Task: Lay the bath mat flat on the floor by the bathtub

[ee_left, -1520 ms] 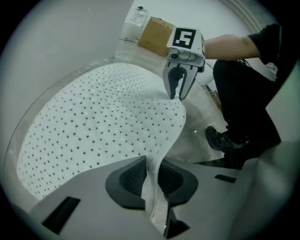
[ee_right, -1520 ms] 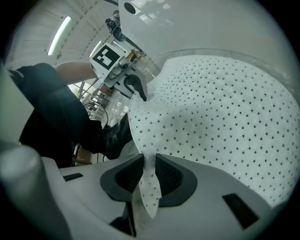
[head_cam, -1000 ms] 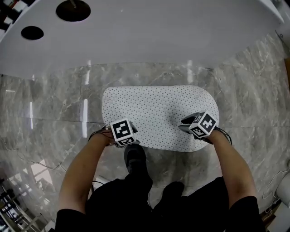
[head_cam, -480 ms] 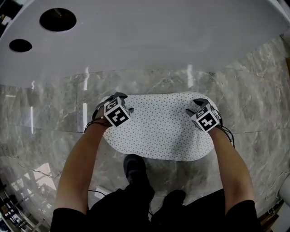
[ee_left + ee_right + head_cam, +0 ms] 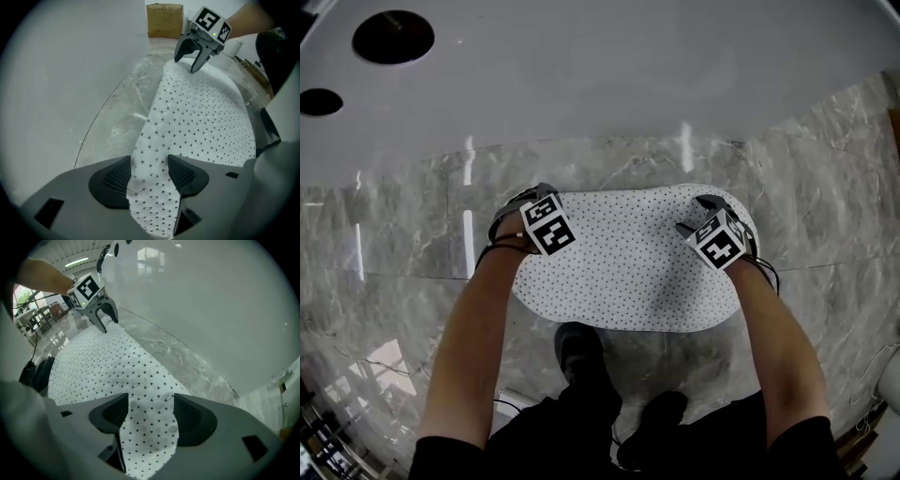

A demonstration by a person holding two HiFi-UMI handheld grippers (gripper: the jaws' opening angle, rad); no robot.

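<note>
left gripper (image 5: 149,160) fingers spread, just been opening, bath mat (image 5: 628,267) end loose between them | right gripper (image 5: 151,400) fingers likewise spread, just opening, other end between | mat spread on marble floor (image 5: 403,262) beside bathtub (image 5: 628,84)

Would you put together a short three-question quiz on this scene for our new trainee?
1. True or false: the mat lies folded in half on the floor.
2. What stands beyond the mat's far edge? A) bathtub B) door C) sink
3. Fill in: the left gripper and right gripper have their jaws ____.
Key: 1 false, it is spread out. 2 A. 3 open; they have just been opening, with the mat's ends between them, not pressed.
</note>
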